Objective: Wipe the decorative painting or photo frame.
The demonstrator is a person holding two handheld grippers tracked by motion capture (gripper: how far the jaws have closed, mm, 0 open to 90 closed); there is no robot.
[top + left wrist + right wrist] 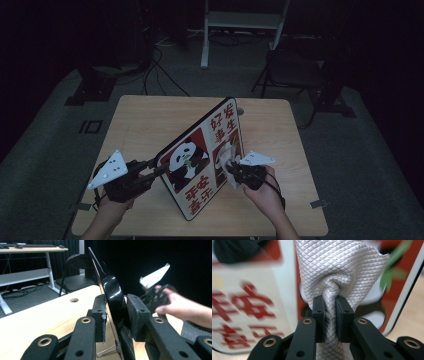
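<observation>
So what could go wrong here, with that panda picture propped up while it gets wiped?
The left gripper pinches only the thin black edge of the panda board, which stands tilted on the table; a firm push might twist it free or tip it over. The right gripper holds the grey cloth by one bunched fold, so it could slip out while rubbing the glossy face.

Tilted panda board [200,160] (bunched cloth [337,272] against)

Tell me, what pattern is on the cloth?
The pale grey cloth has a small woven diamond pattern, best seen in the right gripper view.
</observation>
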